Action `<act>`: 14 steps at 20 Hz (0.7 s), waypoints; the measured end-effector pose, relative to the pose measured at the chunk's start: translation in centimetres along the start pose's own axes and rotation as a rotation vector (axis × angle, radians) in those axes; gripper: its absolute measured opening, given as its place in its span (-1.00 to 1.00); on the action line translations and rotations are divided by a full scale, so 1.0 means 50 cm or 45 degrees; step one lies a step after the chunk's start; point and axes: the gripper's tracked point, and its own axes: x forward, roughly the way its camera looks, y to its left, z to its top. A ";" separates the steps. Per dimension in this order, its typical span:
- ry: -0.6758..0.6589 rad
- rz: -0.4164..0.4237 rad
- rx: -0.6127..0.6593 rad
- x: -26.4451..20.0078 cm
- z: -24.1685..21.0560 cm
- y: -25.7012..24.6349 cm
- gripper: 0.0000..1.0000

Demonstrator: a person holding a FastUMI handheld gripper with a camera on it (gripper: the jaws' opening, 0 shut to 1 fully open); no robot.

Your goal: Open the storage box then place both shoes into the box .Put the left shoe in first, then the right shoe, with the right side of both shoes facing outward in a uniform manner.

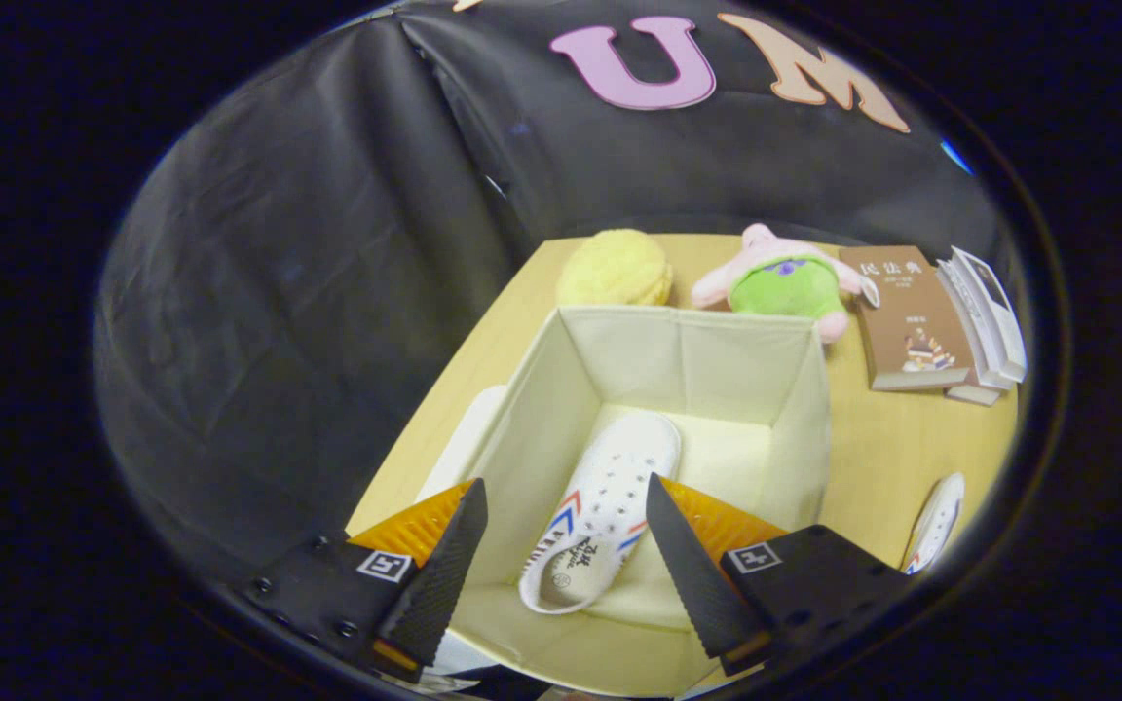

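Note:
An open cream fabric storage box (804,428) stands on the wooden table, just ahead of my fingers. A white sneaker (605,506) with red and blue stripes lies on the box floor, toe pointing away, its heel between my fingertips. My gripper (566,501) hovers above the box's near edge, open, its fingers apart and touching nothing. A second white shoe (936,521) lies on the table to the right of the box, partly cut off. The box's lid (459,443) seems to lie flat against the box's left side.
Behind the box sit a yellow plush (617,268) and a pink and green plush toy (783,282). A brown book (912,316) and lighter books (990,316) lie at the back right. The wooden table (897,448) has bare room between box and books.

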 end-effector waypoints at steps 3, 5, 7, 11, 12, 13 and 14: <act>-0.058 -0.017 -0.032 -0.060 0.019 -0.053 1.00; -0.080 -0.055 -0.063 -0.091 0.021 -0.098 1.00; -0.115 -0.095 -0.088 -0.121 0.025 -0.145 1.00; -0.171 -0.170 -0.061 -0.175 0.034 -0.240 1.00; -0.184 -0.191 -0.053 -0.188 0.035 -0.267 1.00; -0.193 -0.215 -0.048 -0.202 0.036 -0.296 1.00; -0.200 -0.245 -0.042 -0.215 0.034 -0.324 1.00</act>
